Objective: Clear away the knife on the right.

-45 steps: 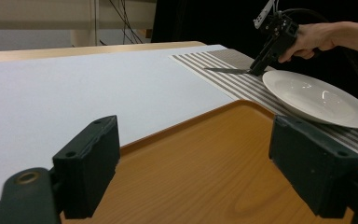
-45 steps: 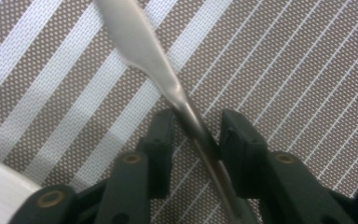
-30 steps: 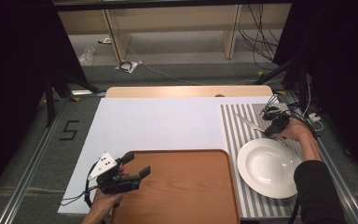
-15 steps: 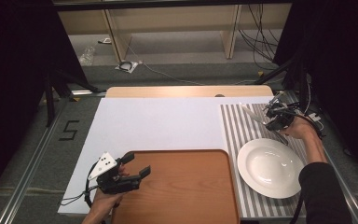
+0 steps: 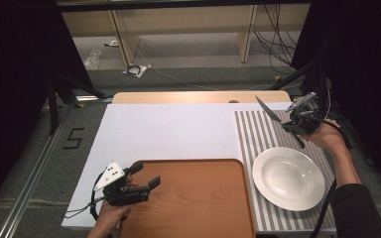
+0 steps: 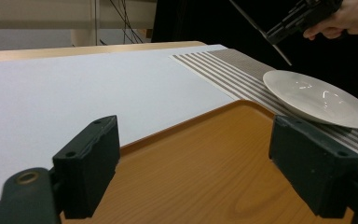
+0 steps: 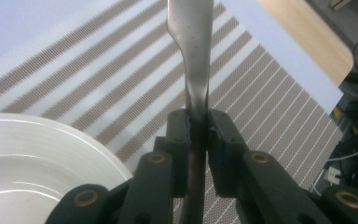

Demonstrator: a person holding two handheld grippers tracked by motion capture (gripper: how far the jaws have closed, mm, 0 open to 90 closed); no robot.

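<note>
- White and grey stripes mark the placemat point(image 5: 263, 134) on the table's right side, from which the right gripper point(image 5: 297, 121) has risen over the last second; it now hangs in the air beyond the white plate point(image 5: 287, 178), with its load lifted clear of the mat.
- Wooden tray point(image 5: 193, 198) at the near edge sits bare, a likely place for the lifted piece to be set down.
- Left gripper point(image 5: 141, 181) has kept its place over the tray's near left corner, its jaws spread wide with nothing between them, as the left gripper view confirms.
- Right gripper's pads are clamped on a metal knife point(image 7: 191, 51), gripping it partway along its narrow handle.
- In the high view the knife's long axis runs diagonally: the blade point(image 5: 267, 110) points up and away toward the table's middle, and the handle end point(image 5: 300, 142) slants down toward the plate, without touching it.
</note>
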